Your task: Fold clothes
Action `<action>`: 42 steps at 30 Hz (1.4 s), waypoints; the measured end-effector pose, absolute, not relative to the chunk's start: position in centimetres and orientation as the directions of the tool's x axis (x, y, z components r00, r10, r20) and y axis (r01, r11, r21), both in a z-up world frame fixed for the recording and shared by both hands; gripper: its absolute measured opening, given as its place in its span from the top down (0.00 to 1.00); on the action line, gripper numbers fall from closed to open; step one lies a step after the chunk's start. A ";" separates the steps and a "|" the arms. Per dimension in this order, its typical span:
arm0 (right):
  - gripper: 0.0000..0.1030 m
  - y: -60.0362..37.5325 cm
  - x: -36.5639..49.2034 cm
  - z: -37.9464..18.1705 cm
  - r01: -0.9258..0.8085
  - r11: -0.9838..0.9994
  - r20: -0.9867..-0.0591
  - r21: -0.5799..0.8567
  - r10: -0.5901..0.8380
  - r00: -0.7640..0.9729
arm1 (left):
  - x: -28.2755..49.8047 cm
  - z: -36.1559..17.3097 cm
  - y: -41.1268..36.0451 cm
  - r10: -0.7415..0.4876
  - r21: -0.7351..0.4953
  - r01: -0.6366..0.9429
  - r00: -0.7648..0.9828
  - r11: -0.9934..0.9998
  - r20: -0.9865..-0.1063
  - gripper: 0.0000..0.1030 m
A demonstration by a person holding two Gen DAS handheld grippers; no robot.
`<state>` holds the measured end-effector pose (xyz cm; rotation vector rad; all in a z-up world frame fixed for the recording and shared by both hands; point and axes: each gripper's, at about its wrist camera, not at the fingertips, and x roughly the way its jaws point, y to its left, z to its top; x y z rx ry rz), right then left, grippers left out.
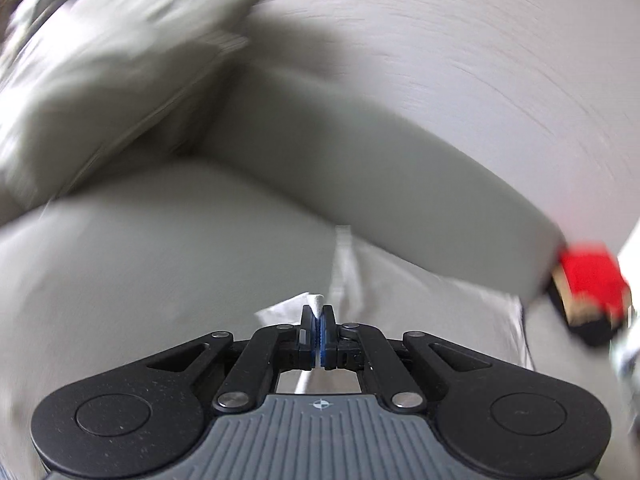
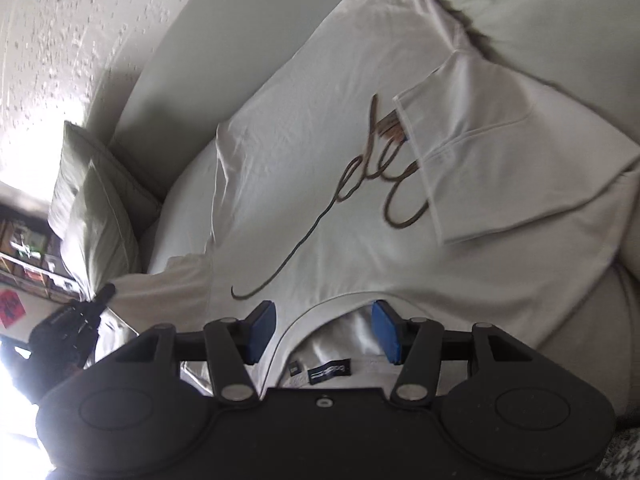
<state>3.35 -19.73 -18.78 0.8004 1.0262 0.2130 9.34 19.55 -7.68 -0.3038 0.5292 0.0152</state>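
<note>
A white T-shirt (image 2: 320, 152) with a brown script print lies spread on a pale sofa seat, one sleeve (image 2: 500, 148) folded over its front. My right gripper (image 2: 323, 330) is open, its blue pads either side of the collar (image 2: 312, 316), just above it. My left gripper (image 1: 319, 318) is shut on a bit of white shirt fabric (image 1: 288, 308); that view is blurred. The left gripper also shows at the left edge of the right wrist view (image 2: 80, 316), at the shirt's other sleeve.
A pale green cushion (image 2: 92, 208) leans on the sofa's backrest (image 2: 180, 52). The same cushion (image 1: 112, 80) is in the left wrist view. A red and black object (image 1: 588, 292) is at the right edge. Shelves (image 2: 28, 256) stand far left.
</note>
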 end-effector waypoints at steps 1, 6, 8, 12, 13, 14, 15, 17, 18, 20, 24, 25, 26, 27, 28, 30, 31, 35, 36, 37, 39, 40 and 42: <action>0.49 -20.2 3.2 -18.8 0.203 0.696 -0.674 0.689 0.512 0.533 | 9.4 -7.6 17.3 -0.084 -0.222 -0.036 0.858 0.974 -0.507 1.00; 0.49 -22.2 2.8 -18.9 0.224 0.667 -0.653 0.711 0.507 0.563 | 8.4 -11.0 7.9 -0.146 0.018 0.213 0.728 0.977 -0.670 0.98; 0.47 -23.0 2.6 -18.9 0.233 0.657 -0.647 0.717 0.502 0.574 | 7.6 -13.2 5.4 -0.143 0.067 0.288 0.648 0.955 -0.749 0.95; 0.45 -24.5 2.2 -18.6 0.238 0.648 -0.636 0.724 0.493 0.594 | 5.4 -14.6 6.5 -0.157 0.006 0.265 0.590 0.964 -0.792 0.82; 0.45 -24.8 2.1 -18.4 0.232 0.650 -0.633 0.723 0.489 0.601 | 4.9 -14.3 7.3 -0.160 -0.021 0.233 0.597 0.972 -0.786 0.82; 0.44 -25.2 1.9 -18.2 0.228 0.652 -0.629 0.723 0.487 0.606 | 4.5 -13.9 8.3 -0.162 -0.053 0.193 0.608 0.980 -0.777 0.81; 0.44 -25.5 1.8 -18.1 0.227 0.651 -0.627 0.724 0.484 0.610 | 4.1 -13.4 9.4 -0.161 -0.088 0.148 0.622 0.985 -0.766 0.79; 0.44 -25.9 1.5 -18.3 0.238 0.643 -0.625 0.728 0.479 0.616 | 3.8 -12.3 12.2 -0.129 -0.140 0.037 0.660 0.990 -0.740 0.69; 0.44 -26.1 1.4 -18.4 0.244 0.638 -0.623 0.730 0.477 0.620 | 3.7 -12.0 13.6 -0.108 -0.163 -0.019 0.671 0.986 -0.734 0.64; 0.43 -26.6 1.1 -18.6 0.254 0.629 -0.621 0.735 0.472 0.626 | 4.1 -12.3 16.7 -0.097 -0.252 -0.137 0.671 0.958 -0.735 0.63; 0.43 -27.4 0.6 -18.9 0.273 0.613 -0.617 0.742 0.463 0.637 | 4.3 -14.2 21.7 -0.145 -0.448 -0.326 0.653 0.833 -0.744 0.64; 0.43 -27.4 0.5 -18.9 0.272 0.615 -0.618 0.740 0.462 0.636 | 4.4 -14.7 22.3 -0.164 -0.478 -0.343 0.649 0.809 -0.743 0.64; 0.43 -27.5 0.5 -19.0 0.272 0.618 -0.621 0.737 0.462 0.634 | 4.6 -15.1 22.5 -0.195 -0.505 -0.343 0.642 0.792 -0.742 0.64; 0.43 -27.6 0.4 -19.0 0.274 0.619 -0.623 0.736 0.461 0.632 | 4.8 -15.6 22.8 -0.225 -0.531 -0.344 0.635 0.774 -0.739 0.64; 0.43 -27.7 0.4 -19.1 0.277 0.619 -0.625 0.735 0.459 0.632 | 5.1 -16.0 23.0 -0.255 -0.555 -0.346 0.625 0.756 -0.738 0.64; 0.43 -27.8 0.3 -19.3 0.285 0.619 -0.629 0.732 0.453 0.632 | 5.7 -17.0 23.2 -0.312 -0.592 -0.357 0.596 0.723 -0.740 0.66; 0.43 -27.8 0.3 -19.3 0.289 0.617 -0.630 0.732 0.451 0.632 | 6.0 -17.3 23.4 -0.329 -0.606 -0.370 0.586 0.704 -0.740 0.67; 0.43 -27.8 0.3 -19.7 0.297 0.618 -0.637 0.728 0.449 0.627 | 6.3 -18.3 24.2 -0.368 -0.655 -0.421 0.581 0.628 -0.726 0.75; 0.43 -27.7 0.2 -19.9 0.301 0.618 -0.640 0.726 0.448 0.624 | 6.3 -18.0 23.6 -0.343 -0.628 -0.416 0.576 0.658 -0.742 0.83; 0.43 -27.7 0.2 -20.0 0.305 0.618 -0.643 0.724 0.448 0.621 | 6.3 -17.7 23.1 -0.318 -0.599 -0.410 0.572 0.687 -0.756 0.88; 0.43 -27.6 0.2 -20.3 0.310 0.621 -0.650 0.720 0.446 0.616 | 6.2 -17.1 22.0 -0.264 -0.539 -0.399 0.565 0.742 -0.781 0.98; 0.43 -27.6 0.1 -20.3 0.310 0.624 -0.652 0.717 0.444 0.614 | 6.2 -16.8 21.4 -0.237 -0.507 -0.392 0.562 0.767 -0.793 0.98; 0.43 -27.6 0.1 -20.2 0.310 0.632 -0.658 0.710 0.438 0.613 | 6.2 -16.2 20.3 -0.181 -0.441 -0.379 0.556 0.814 -0.811 0.99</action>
